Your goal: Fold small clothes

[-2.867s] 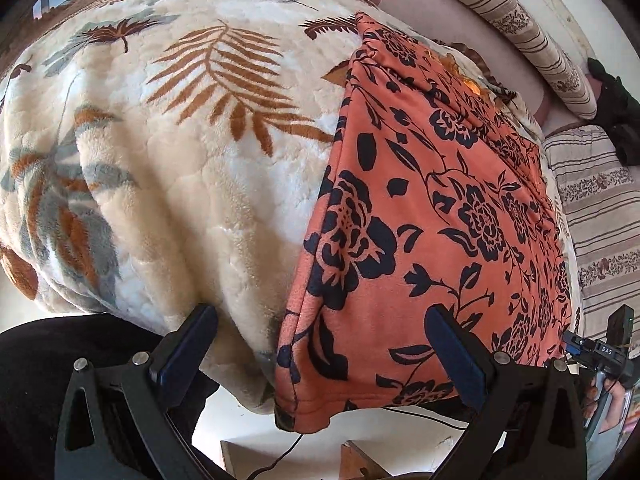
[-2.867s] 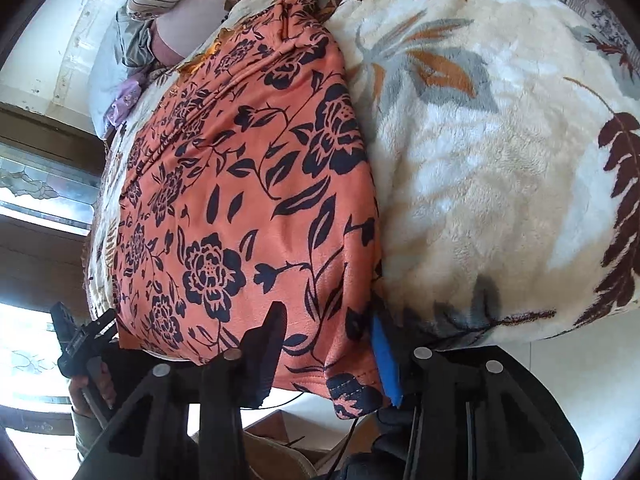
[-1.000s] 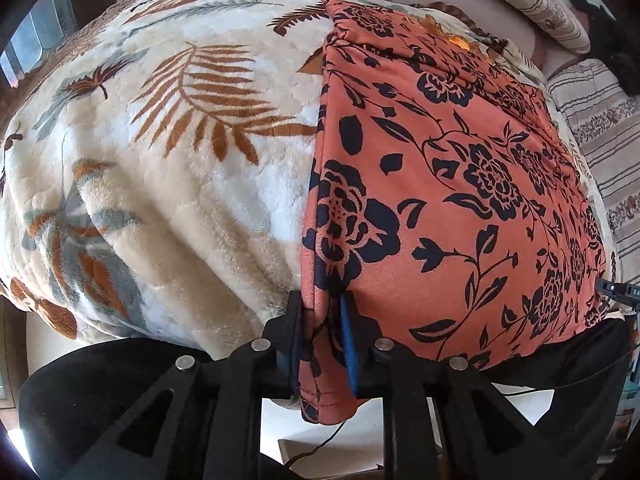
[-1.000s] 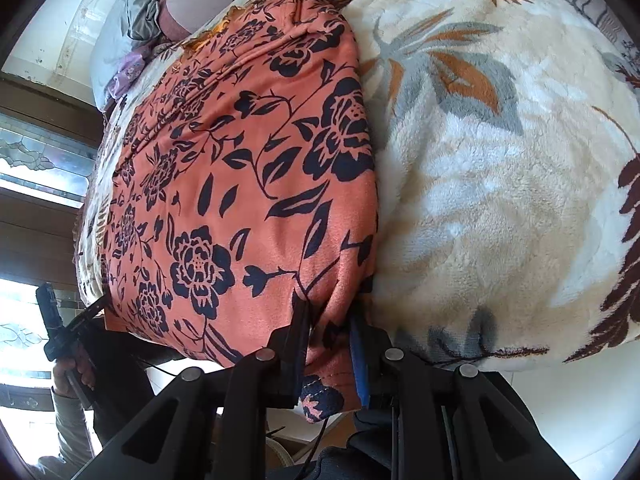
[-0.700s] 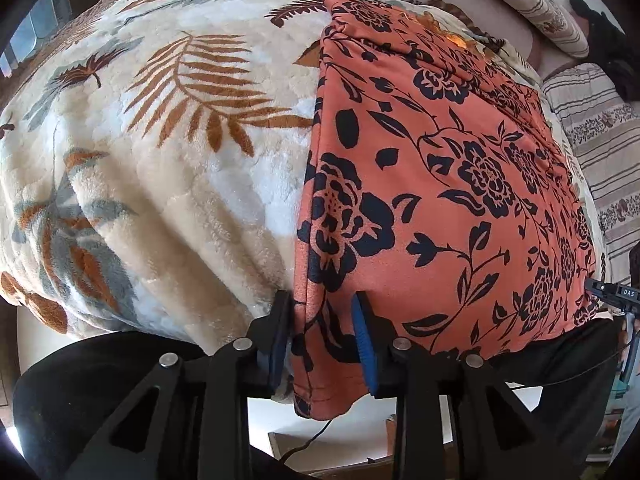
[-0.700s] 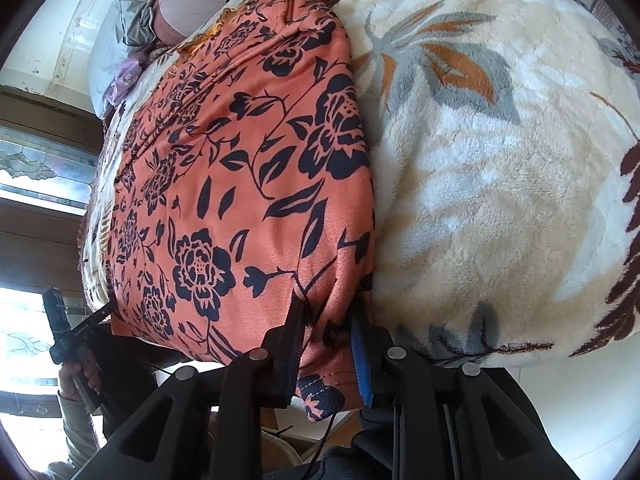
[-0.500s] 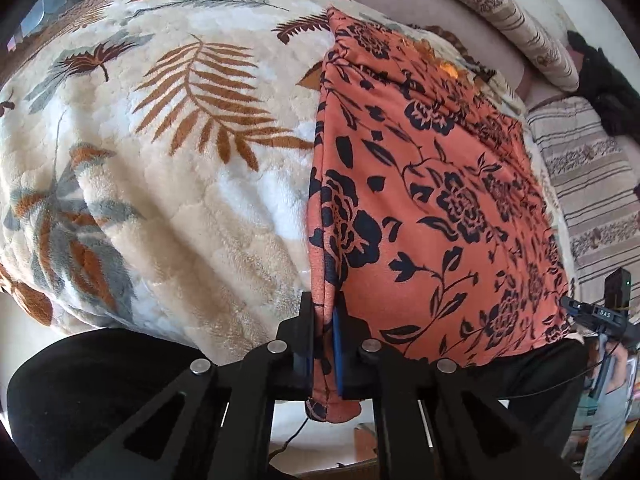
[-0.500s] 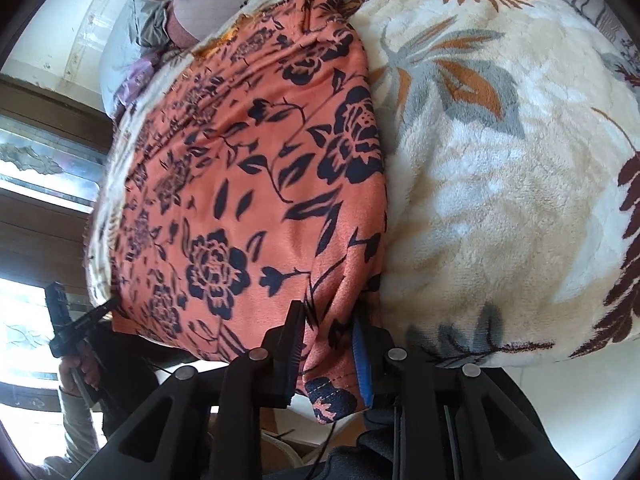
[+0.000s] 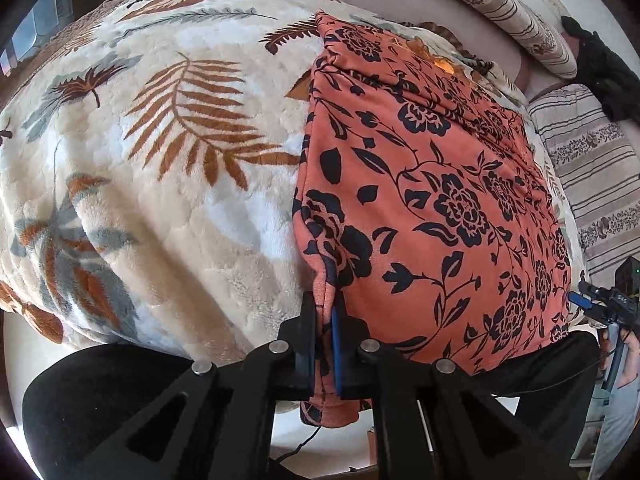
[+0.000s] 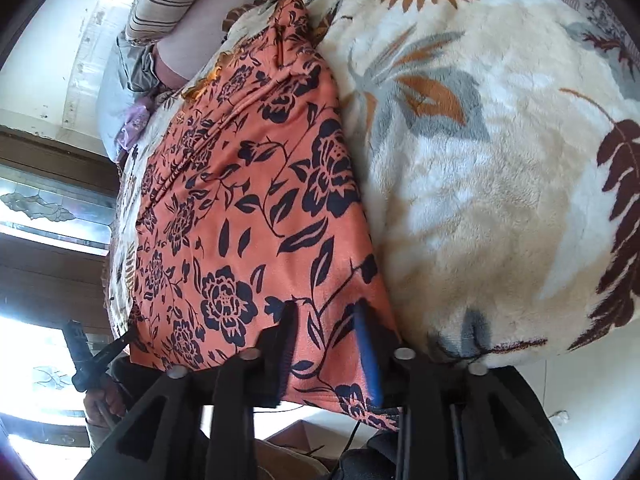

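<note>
Pinching the near left corner of the orange garment with black flower print (image 9: 432, 208), the left gripper (image 9: 325, 320) has its jaws pressed together on a fold of the hem, which hangs out below them. At the garment's near right corner (image 10: 256, 208) the right gripper (image 10: 326, 320) has its jaws spread, one on each side of the hem; whether the pads touch the cloth I cannot tell. The garment lies flat on the cream plush blanket with brown and grey leaves (image 9: 160, 160), its near edge drooping over the bed's front edge and its long side edges straight. Bare blanket lies wide on both outer sides (image 10: 500, 180). Past the wrinkled far edge rest a beige striped pillow (image 9: 520, 8) and a striped sheet (image 9: 592, 168).
</note>
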